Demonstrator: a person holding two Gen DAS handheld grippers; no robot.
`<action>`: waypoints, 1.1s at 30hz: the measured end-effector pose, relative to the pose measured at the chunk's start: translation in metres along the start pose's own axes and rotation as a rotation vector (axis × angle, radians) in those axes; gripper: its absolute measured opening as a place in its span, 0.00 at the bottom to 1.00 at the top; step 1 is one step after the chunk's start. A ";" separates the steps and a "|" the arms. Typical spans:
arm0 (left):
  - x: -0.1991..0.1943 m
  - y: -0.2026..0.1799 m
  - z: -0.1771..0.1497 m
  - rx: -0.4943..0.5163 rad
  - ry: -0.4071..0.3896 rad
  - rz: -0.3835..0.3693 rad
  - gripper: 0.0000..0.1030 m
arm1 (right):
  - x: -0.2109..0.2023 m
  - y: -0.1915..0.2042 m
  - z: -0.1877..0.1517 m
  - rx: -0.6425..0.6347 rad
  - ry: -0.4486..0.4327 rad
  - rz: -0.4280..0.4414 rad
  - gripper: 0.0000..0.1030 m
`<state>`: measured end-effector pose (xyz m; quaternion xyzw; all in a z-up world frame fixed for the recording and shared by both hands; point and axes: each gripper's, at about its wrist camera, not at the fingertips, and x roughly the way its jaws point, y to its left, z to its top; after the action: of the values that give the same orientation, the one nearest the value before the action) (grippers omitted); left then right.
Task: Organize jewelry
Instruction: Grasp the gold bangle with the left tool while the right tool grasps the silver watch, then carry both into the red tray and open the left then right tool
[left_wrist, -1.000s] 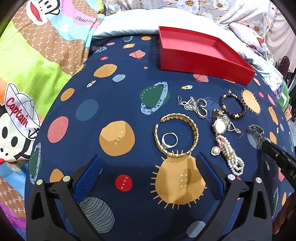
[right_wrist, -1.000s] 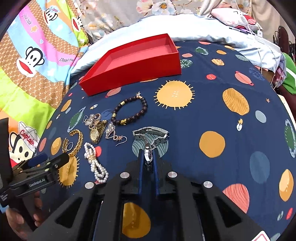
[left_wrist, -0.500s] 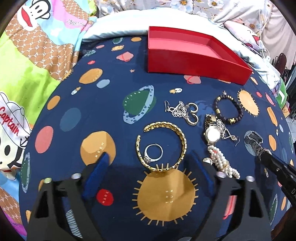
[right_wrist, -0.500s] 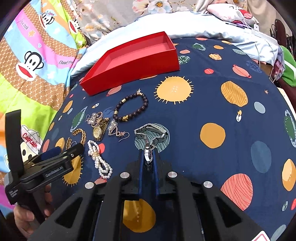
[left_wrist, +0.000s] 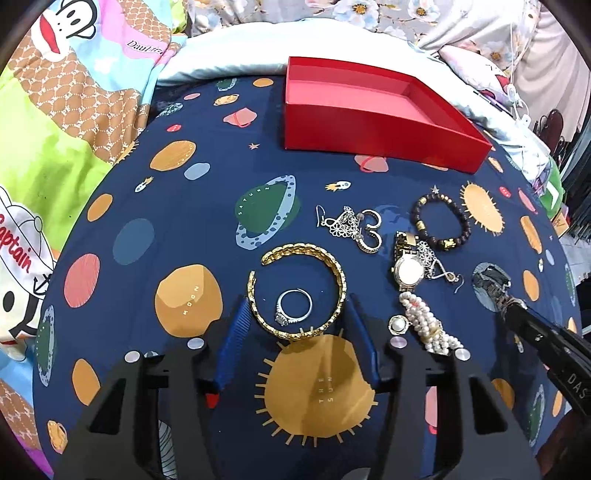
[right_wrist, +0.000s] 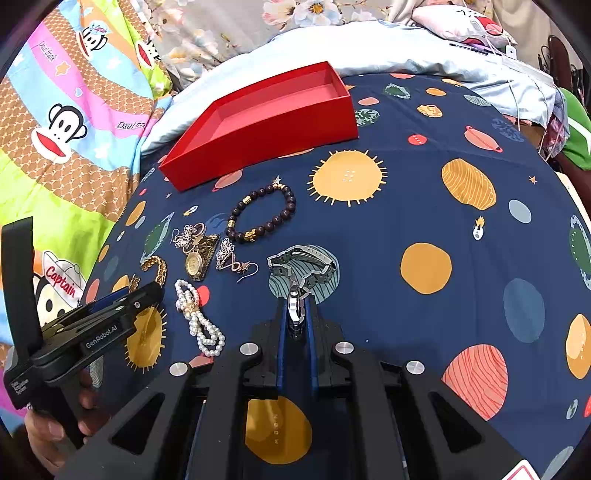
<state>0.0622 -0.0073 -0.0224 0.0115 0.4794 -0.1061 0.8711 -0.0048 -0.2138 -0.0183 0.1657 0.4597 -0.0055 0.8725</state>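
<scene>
A gold bangle (left_wrist: 332, 266) lies on the navy planet-print cloth with a silver ring (left_wrist: 293, 306) inside it. My left gripper (left_wrist: 297, 304) straddles the bangle. Its jaws are closing, each blue pad just outside the bangle's side, with no clear press. My right gripper (right_wrist: 295, 314) is shut on the band of a silver watch (right_wrist: 303, 258), which rests on the cloth. The right wrist view also shows the left gripper (right_wrist: 136, 291) low at the left. An open red box (left_wrist: 369, 129) stands behind the jewelry.
Between the two grippers lie a pearl bracelet (left_wrist: 424, 321), a pearl earring (left_wrist: 398, 325), a gold watch (left_wrist: 408, 271), silver earrings (left_wrist: 347, 223) and a dark bead bracelet (left_wrist: 439, 221). A cartoon blanket (left_wrist: 55, 147) and pillows (left_wrist: 258, 51) border the cloth.
The left gripper's fingers have drawn in from wide apart to either side of the gold bangle, and it has edged forward. The right gripper keeps its hold on the watch band.
</scene>
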 end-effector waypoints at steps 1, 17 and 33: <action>-0.001 0.001 0.000 -0.002 -0.001 -0.004 0.49 | -0.001 0.000 0.000 0.000 -0.003 0.002 0.08; -0.047 -0.002 0.014 0.004 -0.074 -0.075 0.49 | -0.046 0.007 0.025 0.007 -0.109 0.060 0.08; -0.061 -0.007 0.080 0.046 -0.169 -0.094 0.49 | -0.072 0.030 0.110 -0.101 -0.232 0.081 0.08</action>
<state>0.0954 -0.0133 0.0726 -0.0001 0.4018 -0.1582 0.9020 0.0466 -0.2286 0.1061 0.1382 0.3484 0.0337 0.9265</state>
